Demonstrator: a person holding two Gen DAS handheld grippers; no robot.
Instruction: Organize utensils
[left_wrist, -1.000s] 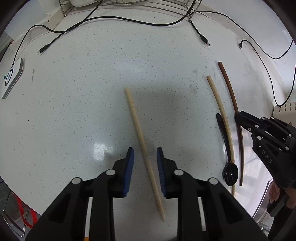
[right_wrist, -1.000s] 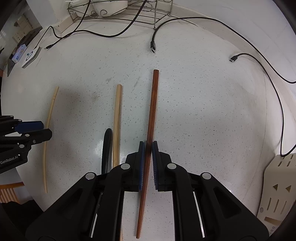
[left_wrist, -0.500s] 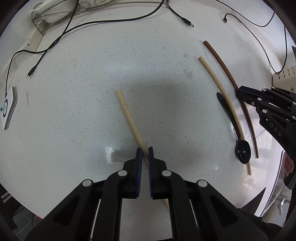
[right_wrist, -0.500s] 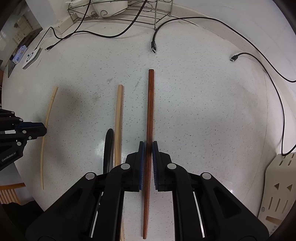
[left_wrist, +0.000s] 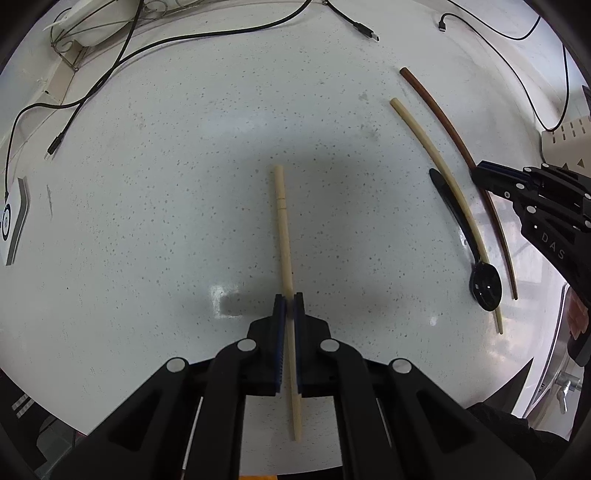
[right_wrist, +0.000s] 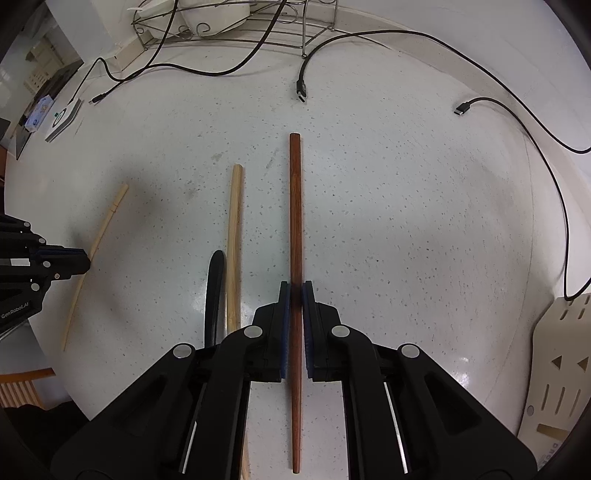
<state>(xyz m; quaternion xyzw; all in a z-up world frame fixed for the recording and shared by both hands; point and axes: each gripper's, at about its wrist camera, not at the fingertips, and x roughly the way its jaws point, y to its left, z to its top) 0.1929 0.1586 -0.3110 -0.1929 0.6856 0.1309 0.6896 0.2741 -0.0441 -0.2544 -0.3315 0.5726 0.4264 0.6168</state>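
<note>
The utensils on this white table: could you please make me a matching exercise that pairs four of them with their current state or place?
Column one:
1. dark brown chopstick
2. notched pale chopstick
3. black spoon
4. plain pale chopstick

Column two:
A. lies free, right beside the black spoon
B. clamped in the left tool
C. clamped in the right tool
D. lies free, its handle partly hidden under the right tool

Pairs: 1-C, 2-B, 3-D, 4-A
</note>
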